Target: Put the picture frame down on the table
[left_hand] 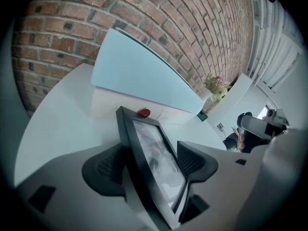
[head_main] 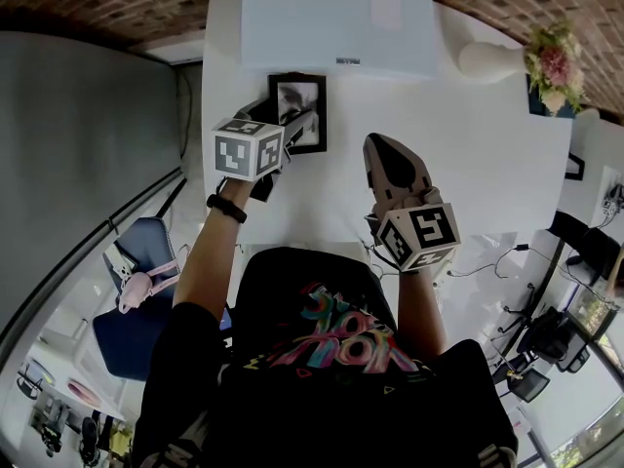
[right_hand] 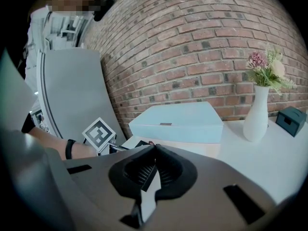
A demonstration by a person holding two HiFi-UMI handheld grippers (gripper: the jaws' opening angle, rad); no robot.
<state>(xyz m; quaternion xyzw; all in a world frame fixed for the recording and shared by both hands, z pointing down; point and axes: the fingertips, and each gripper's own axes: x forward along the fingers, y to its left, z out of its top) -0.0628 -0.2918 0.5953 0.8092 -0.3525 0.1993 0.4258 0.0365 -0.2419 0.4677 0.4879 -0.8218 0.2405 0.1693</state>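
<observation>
Head view shows the picture frame (head_main: 300, 115) clamped in the left tongs (head_main: 292, 130), over the white worktop (head_main: 487, 164) just in front of the pale blue box (head_main: 336, 18). In the left gripper view the pads (left_hand: 192, 160) press on its glass and its back, and its long side runs away from the tongs toward the box. Whether its lower edge touches the worktop I cannot tell. The right tongs (head_main: 390, 164) hang closed and empty, apart to the right. Laying it flat looks like the left hand's job.
</observation>
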